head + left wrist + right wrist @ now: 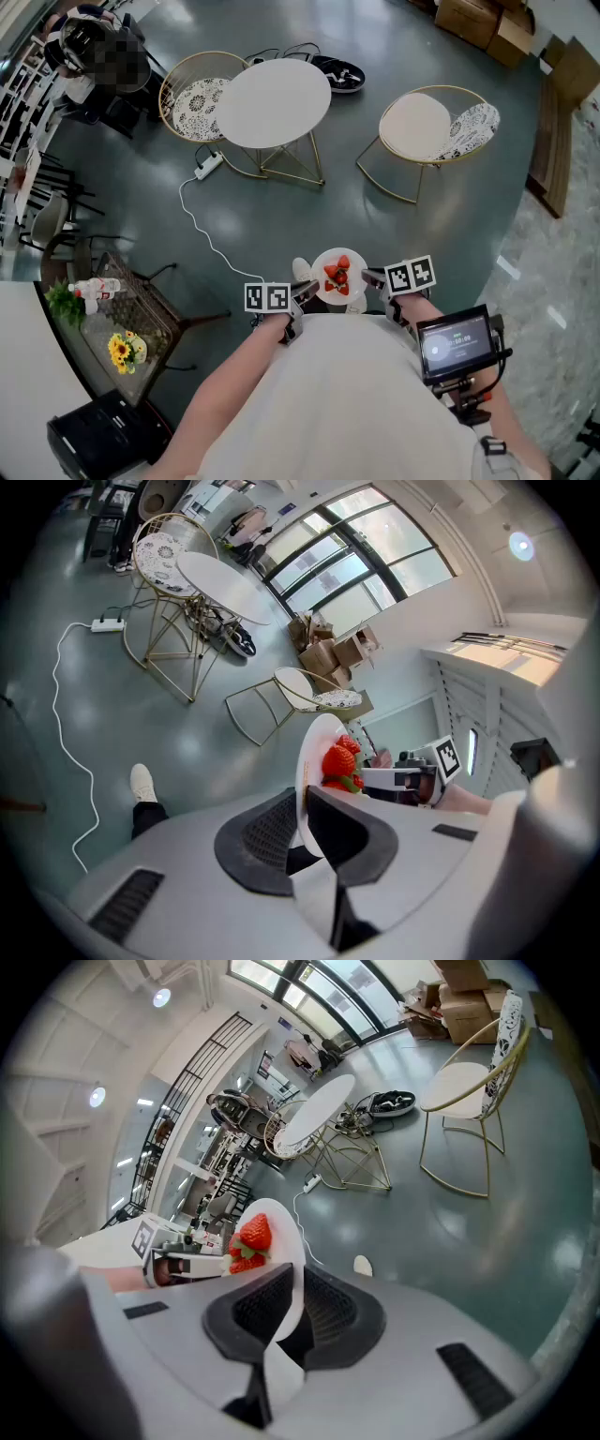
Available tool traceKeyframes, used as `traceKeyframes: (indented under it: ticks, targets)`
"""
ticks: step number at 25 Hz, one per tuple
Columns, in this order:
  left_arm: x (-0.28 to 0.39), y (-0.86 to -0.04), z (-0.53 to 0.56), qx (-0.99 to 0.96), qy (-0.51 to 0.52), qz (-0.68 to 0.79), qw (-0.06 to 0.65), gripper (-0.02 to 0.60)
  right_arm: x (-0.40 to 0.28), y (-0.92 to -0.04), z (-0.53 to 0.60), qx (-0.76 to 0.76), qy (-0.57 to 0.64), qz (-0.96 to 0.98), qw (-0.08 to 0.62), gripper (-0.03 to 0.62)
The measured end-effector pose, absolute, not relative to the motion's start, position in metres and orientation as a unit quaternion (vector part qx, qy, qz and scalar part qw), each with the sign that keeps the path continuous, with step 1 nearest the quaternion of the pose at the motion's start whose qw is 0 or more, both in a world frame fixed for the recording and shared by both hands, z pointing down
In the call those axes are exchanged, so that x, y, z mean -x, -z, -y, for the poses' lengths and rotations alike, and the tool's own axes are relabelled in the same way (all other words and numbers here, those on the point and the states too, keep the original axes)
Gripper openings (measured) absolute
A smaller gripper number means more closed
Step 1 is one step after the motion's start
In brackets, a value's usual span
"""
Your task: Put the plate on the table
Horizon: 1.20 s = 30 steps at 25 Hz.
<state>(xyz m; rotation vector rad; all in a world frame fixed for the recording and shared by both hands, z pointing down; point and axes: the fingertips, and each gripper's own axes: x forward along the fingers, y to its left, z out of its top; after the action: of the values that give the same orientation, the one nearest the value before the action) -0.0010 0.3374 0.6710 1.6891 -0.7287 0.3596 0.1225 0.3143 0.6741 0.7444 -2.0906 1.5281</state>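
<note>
A small white plate [328, 260] carrying red strawberries [337, 277] hangs in the air close to my body, above the grey floor. My left gripper [302, 292] is shut on the plate's left rim [305, 771], and my right gripper [373, 278] is shut on its right rim [289, 1241]. Each gripper view shows the plate edge-on between the jaws, with the strawberries [339, 761] [253, 1235] and the opposite gripper beyond. The round white table [274, 102] stands well ahead, its top bare.
Gold wire chairs stand left [195, 94] and right [433, 127] of the table. A white power strip [208, 166] and its cord lie on the floor. A dark side table [127, 323] with flowers and a bottle is at my left. Cardboard boxes [483, 21] sit far right.
</note>
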Motion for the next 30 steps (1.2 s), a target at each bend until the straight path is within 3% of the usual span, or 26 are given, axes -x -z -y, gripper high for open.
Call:
traceKeyframes:
  ticks: [8, 24, 30]
  targets:
    - [0.012, -0.651, -0.337, -0.742, -0.142, 0.317, 0.573, 0.018, -0.113, -0.654, -0.312, -0.284, -0.525, 0.778, 0.198, 0.025]
    - [0.088, -0.646, -0.318, -0.741, -0.155, 0.325, 0.567, 0.018, -0.035, -0.646, -0.297, -0.277, -0.534, 0.770, 0.213, 0.025]
    - [0.087, -0.646, -0.313, -0.748, -0.154, 0.319, 0.561, 0.018, -0.036, -0.647, -0.290, -0.298, -0.527, 0.766, 0.216, 0.025]
